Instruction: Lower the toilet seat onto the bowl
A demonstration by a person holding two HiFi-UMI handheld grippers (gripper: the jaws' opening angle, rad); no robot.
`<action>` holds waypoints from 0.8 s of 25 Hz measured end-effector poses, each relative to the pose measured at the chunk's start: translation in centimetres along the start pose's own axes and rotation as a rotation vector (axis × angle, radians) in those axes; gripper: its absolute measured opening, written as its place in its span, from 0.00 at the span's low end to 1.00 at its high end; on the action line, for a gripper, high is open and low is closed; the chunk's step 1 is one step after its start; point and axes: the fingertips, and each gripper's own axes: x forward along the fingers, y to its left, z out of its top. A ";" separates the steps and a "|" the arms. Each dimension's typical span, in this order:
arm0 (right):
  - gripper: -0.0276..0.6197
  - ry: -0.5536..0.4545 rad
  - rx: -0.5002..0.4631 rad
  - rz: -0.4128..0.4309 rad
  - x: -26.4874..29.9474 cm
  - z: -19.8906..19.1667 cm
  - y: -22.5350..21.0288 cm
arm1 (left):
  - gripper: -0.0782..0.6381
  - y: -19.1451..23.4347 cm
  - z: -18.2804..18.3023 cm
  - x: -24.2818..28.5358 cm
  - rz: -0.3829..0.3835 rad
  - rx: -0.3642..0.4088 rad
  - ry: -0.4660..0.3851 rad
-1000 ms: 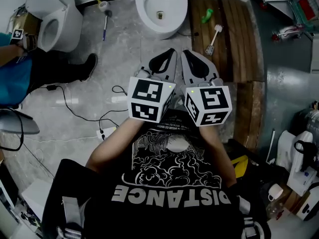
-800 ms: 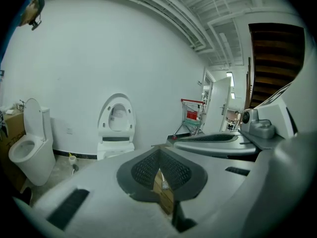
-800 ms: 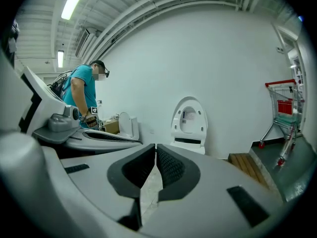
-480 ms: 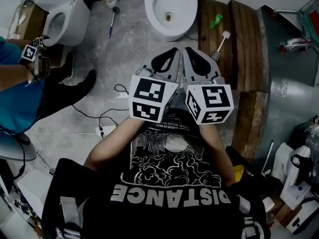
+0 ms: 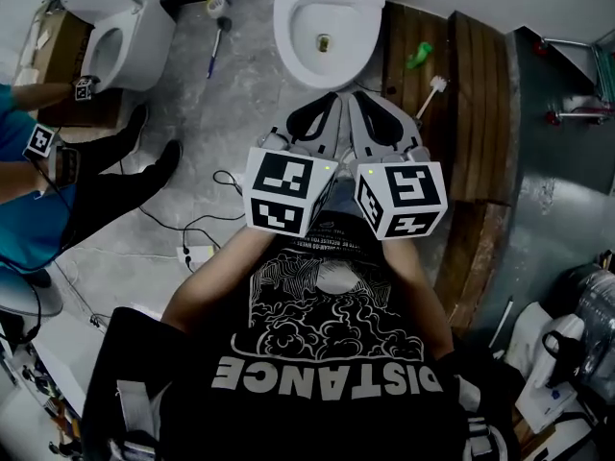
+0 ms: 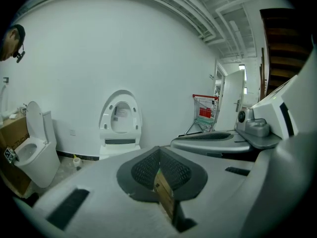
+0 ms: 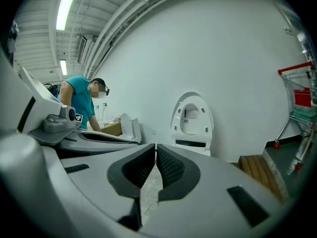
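A white toilet stands against the far wall; its bowl (image 5: pixel 322 36) shows at the top middle of the head view. Its seat (image 6: pixel 120 118) stands upright against the wall, also seen in the right gripper view as the raised seat (image 7: pixel 191 119). My left gripper (image 5: pixel 312 120) and right gripper (image 5: pixel 380 120) are held side by side in front of my chest, pointing at the toilet and well short of it. Both are shut with nothing between the jaws, as the left gripper (image 6: pixel 158 155) and right gripper (image 7: pixel 155 155) show in their own views.
A second toilet (image 5: pixel 115 27) stands at the left, with a person in a teal shirt (image 5: pixel 38 190) beside it. Cables (image 5: pixel 192 229) trail over the grey floor. A wooden platform (image 5: pixel 480 113) with a toilet brush (image 5: pixel 430 94) lies to the right. A red cart (image 6: pixel 204 110) stands further right.
The toilet bowl has come lower and nearer in the head view. The person in teal has shifted at the left. Both grippers stay shut in the same pose.
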 end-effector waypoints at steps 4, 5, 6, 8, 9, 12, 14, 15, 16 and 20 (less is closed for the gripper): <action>0.08 0.004 0.013 0.024 1.4 1.1 -3.8 | 0.13 -0.6 1.3 3.8 0.023 -0.002 0.021; 0.08 0.003 0.016 0.030 1.7 1.4 -4.6 | 0.13 -0.8 1.7 4.7 0.026 0.001 0.024; 0.08 0.001 0.019 0.038 2.1 1.7 -5.4 | 0.13 -1.0 2.1 5.5 0.031 0.005 0.025; 0.08 -0.005 0.019 0.052 2.8 2.3 -6.8 | 0.13 -1.2 2.9 7.1 0.043 0.012 0.023; 0.08 -0.008 0.018 0.058 3.1 2.5 -7.5 | 0.13 -1.3 3.2 7.8 0.050 0.013 0.023; 0.08 -0.014 0.024 0.071 3.5 3.0 -9.8 | 0.13 -1.6 3.9 9.8 0.066 0.007 0.031; 0.08 -0.018 0.029 0.076 4.1 3.5 -11.3 | 0.13 -1.6 4.5 11.1 0.075 0.005 0.033; 0.08 -0.019 0.031 0.080 4.3 3.7 -11.9 | 0.13 -1.6 4.8 11.8 0.080 0.008 0.033; 0.08 -0.019 0.032 0.084 4.5 3.9 -12.5 | 0.13 -1.6 5.0 12.4 0.086 0.011 0.035; 0.08 -0.018 0.040 0.106 5.1 4.5 -13.9 | 0.13 -1.8 5.6 14.2 0.104 0.010 0.048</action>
